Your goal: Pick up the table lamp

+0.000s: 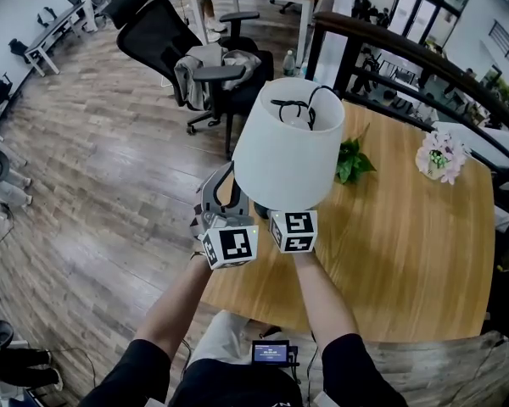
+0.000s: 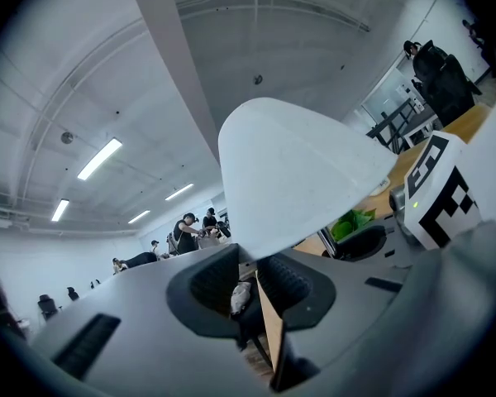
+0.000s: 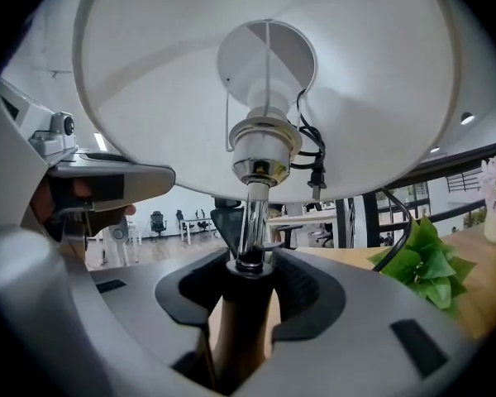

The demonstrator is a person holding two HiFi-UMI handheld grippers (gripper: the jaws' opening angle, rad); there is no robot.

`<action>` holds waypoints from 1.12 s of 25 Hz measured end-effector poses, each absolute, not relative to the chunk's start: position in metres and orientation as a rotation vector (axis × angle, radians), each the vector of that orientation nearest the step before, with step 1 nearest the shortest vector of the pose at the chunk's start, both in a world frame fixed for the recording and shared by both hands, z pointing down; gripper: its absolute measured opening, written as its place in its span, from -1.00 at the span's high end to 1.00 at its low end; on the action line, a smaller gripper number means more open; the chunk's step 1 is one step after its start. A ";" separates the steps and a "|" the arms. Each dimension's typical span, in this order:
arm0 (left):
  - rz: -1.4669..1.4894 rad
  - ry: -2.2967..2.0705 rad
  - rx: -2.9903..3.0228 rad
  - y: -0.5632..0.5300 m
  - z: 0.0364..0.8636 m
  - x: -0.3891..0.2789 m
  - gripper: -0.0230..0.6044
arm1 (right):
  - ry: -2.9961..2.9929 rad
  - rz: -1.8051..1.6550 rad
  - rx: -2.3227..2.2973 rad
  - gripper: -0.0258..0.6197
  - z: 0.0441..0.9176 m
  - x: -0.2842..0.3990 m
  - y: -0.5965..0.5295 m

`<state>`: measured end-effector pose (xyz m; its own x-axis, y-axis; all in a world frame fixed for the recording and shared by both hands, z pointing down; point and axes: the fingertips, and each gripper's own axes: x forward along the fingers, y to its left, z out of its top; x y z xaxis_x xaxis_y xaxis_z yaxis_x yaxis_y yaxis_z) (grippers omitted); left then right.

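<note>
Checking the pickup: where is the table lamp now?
In the head view the table lamp is at centre, held by its stem in the right gripper, at the wooden table's left edge, with the left gripper alongside.

No legible text. Marker cubes bear only black-white square patterns; small screen unreadable.

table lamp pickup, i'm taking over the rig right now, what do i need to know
Right gripper: jaws shut on the table lamp at its stem, under the shade; lamp upright.
Left gripper: jaws a narrow gap apart, empty, beside the lamp on its left.
The lamp stands over the near edge of the wooden table; its cord is bundled in the shade's top.
Done: grasp. Left: the base is hidden, so check it is clear of the table.
</note>
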<state>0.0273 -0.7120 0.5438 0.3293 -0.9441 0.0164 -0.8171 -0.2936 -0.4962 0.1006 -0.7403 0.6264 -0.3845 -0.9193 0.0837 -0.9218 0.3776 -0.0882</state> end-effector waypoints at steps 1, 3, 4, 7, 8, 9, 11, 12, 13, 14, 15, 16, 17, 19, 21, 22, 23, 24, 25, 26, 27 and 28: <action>-0.429 1.564 -2.205 -0.715 0.544 0.027 0.67 | -2.592 0.189 1.726 0.37 0.627 0.100 -0.743; -0.427 1.574 -2.211 -0.722 0.545 0.026 0.68 | -2.593 0.194 1.721 0.37 0.627 0.100 -0.747; -0.427 1.574 -2.213 -0.724 0.545 0.026 0.69 | -2.591 0.196 1.721 0.37 0.628 0.100 -0.748; -0.424 1.568 -2.215 -0.729 0.546 0.025 0.70 | -2.588 0.202 1.719 0.38 0.628 0.100 -0.750; -0.416 1.567 -2.214 -0.730 0.545 0.026 0.70 | -2.587 0.203 1.718 0.38 0.627 0.100 -0.750; -0.402 1.569 -2.212 -0.730 0.544 0.026 0.71 | -2.586 0.204 1.719 0.38 0.627 0.101 -0.750; -0.379 1.565 -2.207 -0.730 0.542 0.027 0.72 | -2.585 0.206 1.723 0.38 0.626 0.102 -0.749; -0.378 1.556 -2.206 -0.730 0.542 0.028 0.73 | -2.585 0.208 1.725 0.38 0.626 0.102 -0.749; -0.379 1.547 -2.207 -0.730 0.541 0.029 0.73 | -2.585 0.210 1.725 0.38 0.626 0.102 -0.749; -0.379 1.541 -2.209 -0.730 0.541 0.030 0.73 | -2.585 0.212 1.724 0.38 0.626 0.102 -0.750; -0.378 1.538 -2.211 -0.731 0.540 0.031 0.74 | -2.585 0.215 1.724 0.38 0.626 0.103 -0.750; -0.377 1.537 -2.214 -0.731 0.539 0.032 0.74 | -2.585 0.218 1.724 0.38 0.625 0.103 -0.749; -0.374 1.538 -2.217 -0.732 0.538 0.033 0.74 | -2.586 0.223 1.724 0.38 0.625 0.103 -0.748; -0.367 1.542 -2.224 -0.732 0.535 0.034 0.75 | -2.589 0.232 1.722 0.38 0.623 0.102 -0.745; -0.359 1.546 -2.226 -0.731 0.531 0.035 0.76 | -2.589 0.228 1.720 0.38 0.621 0.102 -0.742; -0.355 1.547 -2.225 -0.730 0.529 0.035 0.76 | -2.588 0.223 1.718 0.38 0.619 0.101 -0.741; -0.349 1.547 -2.225 -0.729 0.527 0.036 0.76 | -2.588 0.217 1.714 0.38 0.617 0.101 -0.739; -0.343 1.548 -2.226 -0.728 0.525 0.036 0.77 | -2.587 0.210 1.710 0.38 0.614 0.101 -0.737; -0.336 1.549 -2.226 -0.726 0.522 0.036 0.77 | -2.588 0.203 1.707 0.38 0.611 0.101 -0.735; -0.329 1.551 -2.226 -0.724 0.519 0.037 0.77 | -2.587 0.195 1.704 0.38 0.608 0.101 -0.733; -0.320 1.553 -2.226 -0.723 0.516 0.037 0.78 | -2.588 0.184 1.702 0.38 0.604 0.102 -0.731; -0.310 1.556 -2.225 -0.721 0.512 0.038 0.78 | -2.588 0.173 1.700 0.38 0.599 0.103 -0.730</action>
<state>0.0377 -0.7211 0.5116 0.3537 -0.9340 -0.0496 -0.8438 -0.2958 -0.4478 0.1027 -0.7296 0.5994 -0.3987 -0.9122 0.0948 -0.9167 0.3933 -0.0710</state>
